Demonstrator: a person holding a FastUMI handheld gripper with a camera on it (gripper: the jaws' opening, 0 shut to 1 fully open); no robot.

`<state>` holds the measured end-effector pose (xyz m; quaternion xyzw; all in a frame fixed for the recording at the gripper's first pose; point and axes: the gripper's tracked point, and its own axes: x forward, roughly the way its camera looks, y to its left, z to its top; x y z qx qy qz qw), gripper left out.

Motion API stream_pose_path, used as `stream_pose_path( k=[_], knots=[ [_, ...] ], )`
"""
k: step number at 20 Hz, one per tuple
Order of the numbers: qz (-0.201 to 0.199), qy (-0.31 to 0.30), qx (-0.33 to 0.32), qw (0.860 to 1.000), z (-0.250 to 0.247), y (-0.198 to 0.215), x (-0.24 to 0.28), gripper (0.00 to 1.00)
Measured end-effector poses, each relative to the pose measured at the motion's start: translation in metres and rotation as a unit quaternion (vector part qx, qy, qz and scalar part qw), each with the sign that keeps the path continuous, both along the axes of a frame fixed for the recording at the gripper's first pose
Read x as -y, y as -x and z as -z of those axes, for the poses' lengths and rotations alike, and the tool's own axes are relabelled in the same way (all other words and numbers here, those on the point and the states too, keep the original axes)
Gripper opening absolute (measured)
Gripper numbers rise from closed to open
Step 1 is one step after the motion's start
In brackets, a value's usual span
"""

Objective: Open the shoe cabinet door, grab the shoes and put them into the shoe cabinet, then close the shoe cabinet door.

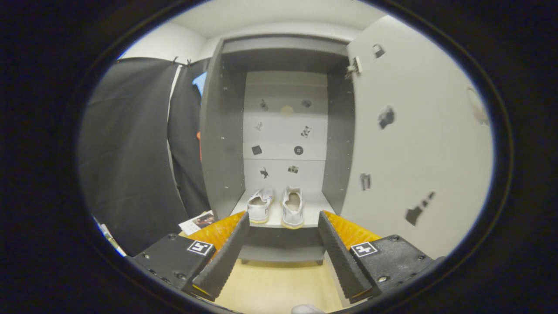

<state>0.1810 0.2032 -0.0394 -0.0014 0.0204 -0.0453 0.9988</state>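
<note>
The gripper is released — its two fingers stand wide apart with nothing between them, and neither finger touches any object. Each finger body carries a small square black-and-white marker.

Beyond the fingertips stands the tall grey shoe cabinet, its interior exposed. The pale grey cabinet door is swung fully open on the right side of the cabinet, hinged at its right wall; a metal hinge is visible near the top of the door. Several small dark stickers are spread over the inner face of the door and over the pale back panel of the cabinet.

The pair of white low-top shoes rests on the bottom shelf inside the cabinet, side by side and close together, heels toward the gripper and toes toward the back panel. The left shoe is angled slightly; the right shoe stands nearly straight. Both lie just beyond the fingertips, in line with the gap between them.

Below the cabinet, between the fingers, lies the light wooden floor. To the left of the cabinet hangs the black cloth booth wall, and a printed paper sheet lies on the floor at its foot — just beside the left finger.
</note>
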Motion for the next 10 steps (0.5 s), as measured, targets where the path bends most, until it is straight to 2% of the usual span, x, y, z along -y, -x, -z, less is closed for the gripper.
stream_pose_path(
  k=[4,10],
  knots=[
    [0.011,-0.012,0.038,0.999,-0.018,0.086,0.016,1.0],
    [0.048,-0.017,0.057,0.997,-0.025,0.176,0.063,1.0]
  ],
)
